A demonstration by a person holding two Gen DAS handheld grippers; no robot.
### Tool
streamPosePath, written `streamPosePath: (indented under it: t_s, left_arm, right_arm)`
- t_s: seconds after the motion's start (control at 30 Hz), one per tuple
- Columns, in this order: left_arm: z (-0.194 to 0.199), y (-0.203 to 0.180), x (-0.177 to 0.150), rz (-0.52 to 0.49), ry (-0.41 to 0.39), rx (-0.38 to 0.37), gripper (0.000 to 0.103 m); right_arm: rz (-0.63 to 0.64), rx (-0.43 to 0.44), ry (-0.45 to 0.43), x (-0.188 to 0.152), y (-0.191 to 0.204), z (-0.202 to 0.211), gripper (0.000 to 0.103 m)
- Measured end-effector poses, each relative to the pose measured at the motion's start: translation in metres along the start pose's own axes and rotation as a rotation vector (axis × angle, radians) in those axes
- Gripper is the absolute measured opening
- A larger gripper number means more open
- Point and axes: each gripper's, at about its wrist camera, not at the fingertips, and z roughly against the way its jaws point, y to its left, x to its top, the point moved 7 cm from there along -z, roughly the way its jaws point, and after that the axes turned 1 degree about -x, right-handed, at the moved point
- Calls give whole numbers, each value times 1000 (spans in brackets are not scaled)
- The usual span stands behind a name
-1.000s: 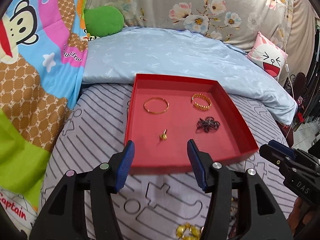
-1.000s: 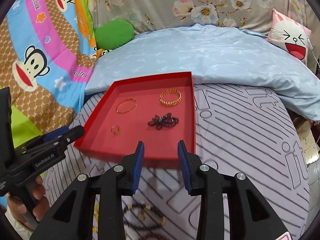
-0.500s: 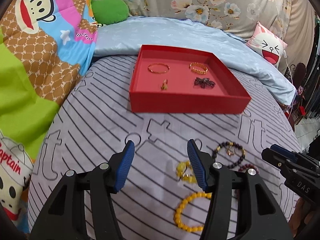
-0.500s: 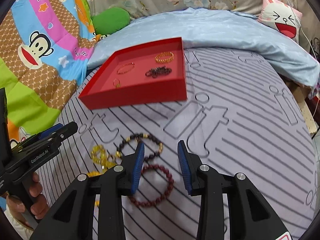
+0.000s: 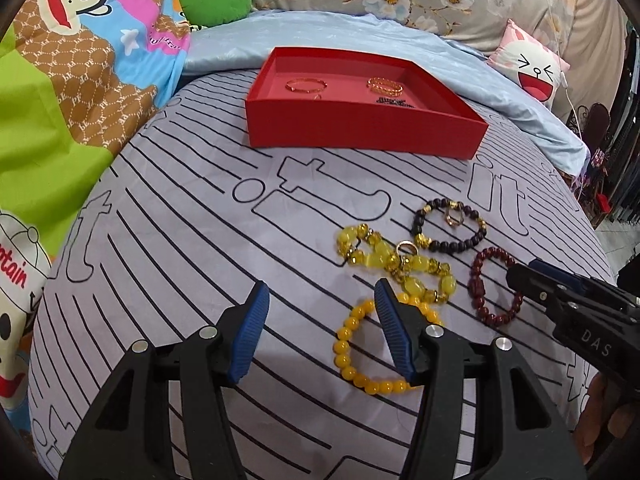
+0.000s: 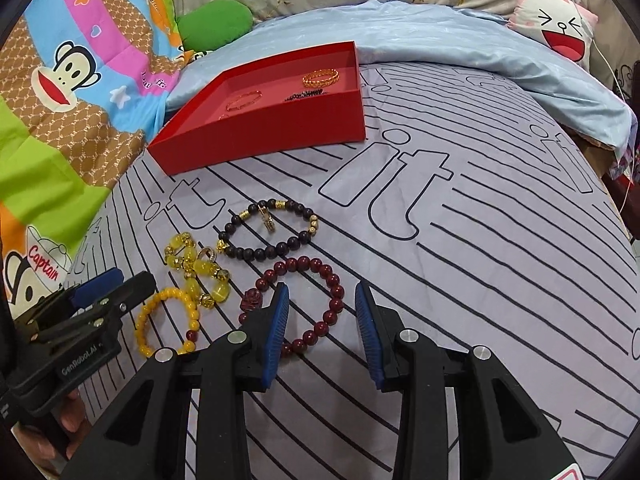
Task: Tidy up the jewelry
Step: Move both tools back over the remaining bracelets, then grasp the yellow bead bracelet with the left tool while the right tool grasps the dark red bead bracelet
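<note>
Red cardboard, a shallow tray [image 5: 360,128], is sitting at the far side of the grey striped bedsheet [image 5: 180,240], and it is already holding a thin gold bangle [image 5: 306,85], a chunkier gold bracelet [image 5: 385,85] and a dark tangle of chain [image 5: 391,101] that is showing just over the near wall. Nearer the person, four bead bracelets are lying loose on the sheet: a dark-bead one with gold spacers [image 6: 268,234], a deep red one [image 6: 308,304], a pale yellow crystal one [image 6: 198,270] twisted on itself with a small gold ring [image 6: 206,254] resting against it, and an orange-yellow one [image 5: 370,350].

The left gripper [image 5: 322,320] is hanging over the sheet with its blue pads well apart and nothing between them; its right finger is covering part of the orange-yellow bracelet. The right gripper [image 6: 322,318] is standing partly open over the red bracelet, whose beads are lying on the sheet beneath the gap, not pinched.

A light blue quilt [image 6: 440,32] is lying bunched behind the tray.
</note>
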Motion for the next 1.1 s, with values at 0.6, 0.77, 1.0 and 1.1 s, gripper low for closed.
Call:
streamPosePath:
  t_s: [0.6,0.77,1.0,1.1]
  left_arm:
    - [-1,-13,-14,-58,-2,6,46]
    - [0,-15,-15,-64,-9,-7,29]
    - [0,-15,-14,-67,-4,-32,7]
    - [0,-16,-14,-73,-1,-26,7]
  right_arm:
    - [62,-96,-29,-4,0,-4,19]
    - [58,-102,-31,-4,1,-5,12]
    - [33,-98,-26,-5,3,-4,8]
    - [21,-89,-25,-5,2,-4,8]
